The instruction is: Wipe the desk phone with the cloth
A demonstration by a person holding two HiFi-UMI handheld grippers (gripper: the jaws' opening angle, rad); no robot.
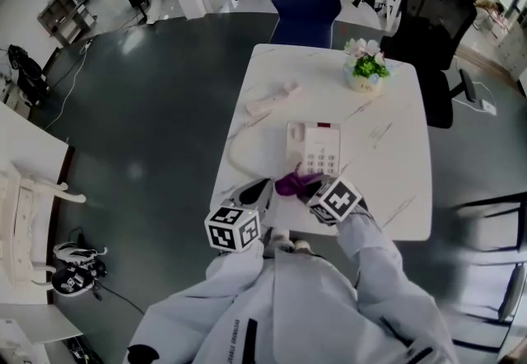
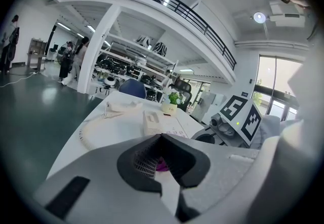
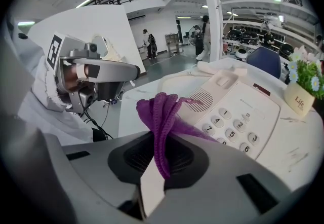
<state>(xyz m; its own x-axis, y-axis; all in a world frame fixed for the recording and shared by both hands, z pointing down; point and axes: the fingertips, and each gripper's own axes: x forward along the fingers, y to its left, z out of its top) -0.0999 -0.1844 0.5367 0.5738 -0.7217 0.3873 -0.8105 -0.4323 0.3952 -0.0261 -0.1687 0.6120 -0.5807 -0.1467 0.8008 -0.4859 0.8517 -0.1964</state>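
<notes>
Phone point(image 1: 314, 147) white, keypad up, handset point(image 1: 272, 98) lying apart.
Right gripper point(image 3: 161, 162) clamps bunched purple cloth point(image 3: 163, 116) at its near edge; left gripper point(image 2: 163, 159) jaws together, empty.

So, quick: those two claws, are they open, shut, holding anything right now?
Left gripper: shut, nothing between its jaws.
Right gripper: shut on the purple cloth.

Large open lab or workshop hall: railed mezzanine point(image 2: 167, 4), racks of equipment point(image 2: 132, 62), office chairs point(image 1: 432, 8), white desk point(image 1: 395, 181).
</notes>
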